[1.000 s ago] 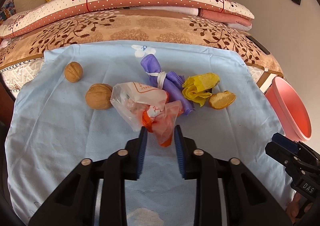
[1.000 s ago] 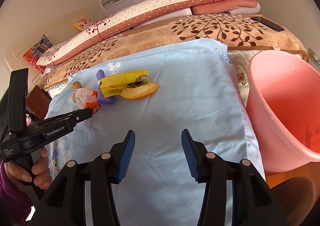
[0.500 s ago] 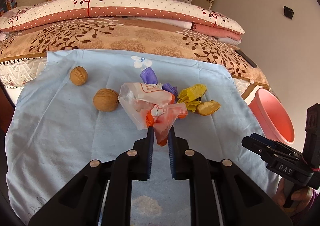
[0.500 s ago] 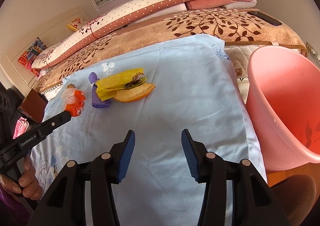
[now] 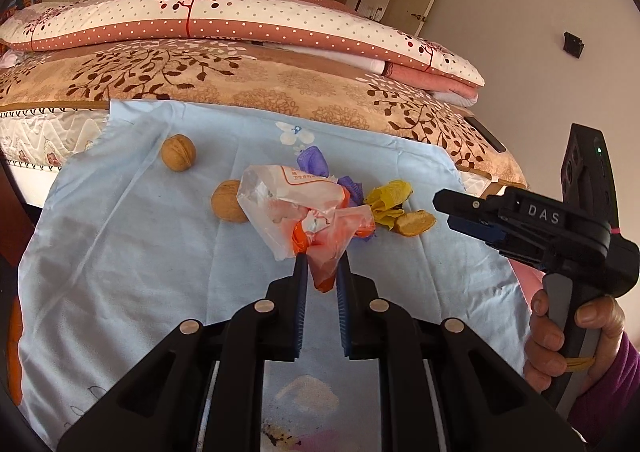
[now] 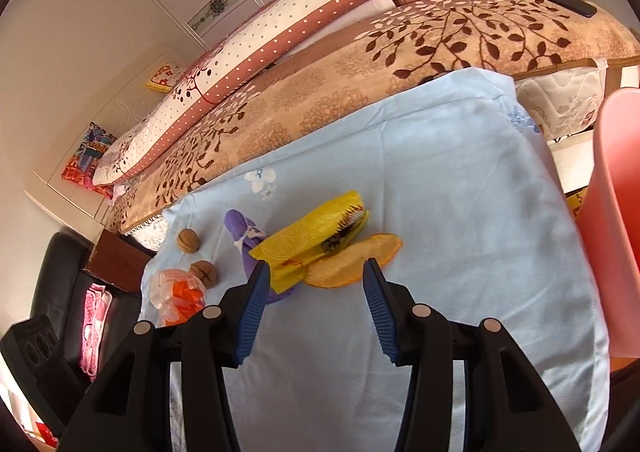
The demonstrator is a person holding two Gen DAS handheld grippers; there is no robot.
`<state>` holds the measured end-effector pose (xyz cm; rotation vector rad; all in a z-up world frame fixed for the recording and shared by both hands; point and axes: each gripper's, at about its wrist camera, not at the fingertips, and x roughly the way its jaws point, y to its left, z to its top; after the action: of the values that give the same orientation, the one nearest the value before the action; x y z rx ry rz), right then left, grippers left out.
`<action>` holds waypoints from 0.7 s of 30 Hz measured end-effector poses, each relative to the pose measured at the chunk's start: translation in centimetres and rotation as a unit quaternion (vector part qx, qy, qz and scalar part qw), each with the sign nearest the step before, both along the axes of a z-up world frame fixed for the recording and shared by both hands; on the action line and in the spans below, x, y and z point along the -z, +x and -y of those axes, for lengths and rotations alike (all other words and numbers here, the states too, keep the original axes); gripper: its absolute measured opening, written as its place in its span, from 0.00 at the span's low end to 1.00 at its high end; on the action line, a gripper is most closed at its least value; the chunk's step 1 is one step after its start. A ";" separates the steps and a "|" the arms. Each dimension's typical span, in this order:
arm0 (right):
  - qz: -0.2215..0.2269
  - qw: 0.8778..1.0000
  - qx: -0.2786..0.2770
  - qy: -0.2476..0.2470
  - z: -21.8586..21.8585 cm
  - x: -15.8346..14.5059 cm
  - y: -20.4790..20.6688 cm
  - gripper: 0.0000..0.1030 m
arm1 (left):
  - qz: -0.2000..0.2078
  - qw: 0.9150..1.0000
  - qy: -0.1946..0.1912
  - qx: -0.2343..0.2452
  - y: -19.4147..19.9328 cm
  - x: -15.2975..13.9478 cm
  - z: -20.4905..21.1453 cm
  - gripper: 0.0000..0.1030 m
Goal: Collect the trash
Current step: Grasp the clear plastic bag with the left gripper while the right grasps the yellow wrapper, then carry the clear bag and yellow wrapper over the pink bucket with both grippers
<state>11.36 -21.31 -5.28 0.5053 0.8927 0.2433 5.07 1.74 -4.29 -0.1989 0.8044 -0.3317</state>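
My left gripper is clamped on the lower tail of the plastic bag, a crumpled clear wrapper with orange print, which bulges above the fingertips over the blue cloth. My right gripper stands with its jaws apart and nothing between them, low over the cloth with its tips just before the yellow wrapper and the peel. In the left view my right hand grips its handle beside the cloth's right edge.

Taking the bag as landmark: one walnut is touching or just behind its left side, a second walnut lies farther left and back. A purple glove shows behind the bag. To its right lie a yellow wrapper and, touching that, an orange peel. The pink bin stands well apart from the bag, off the cloth's right edge.
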 end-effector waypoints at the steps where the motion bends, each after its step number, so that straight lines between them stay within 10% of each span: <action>1: -0.002 1.000 0.000 0.004 -0.3 -0.1 0.5 0.46 | 0.000 1.000 -0.001 -0.001 -0.1 0.0 -0.1 0.13; 15: -0.105 0.993 0.036 0.030 -2.3 2.3 6.0 0.45 | 0.001 1.000 -0.010 -0.005 -0.7 -0.2 -0.7 0.13; 21: -0.101 0.994 0.038 0.022 -1.8 2.9 4.9 0.11 | 0.005 1.000 -0.010 -0.002 -0.9 -0.3 -0.6 0.13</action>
<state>16.25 -19.51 -8.22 0.6108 1.0636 0.1450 4.15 2.35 -3.98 -0.2174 0.7907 -0.3359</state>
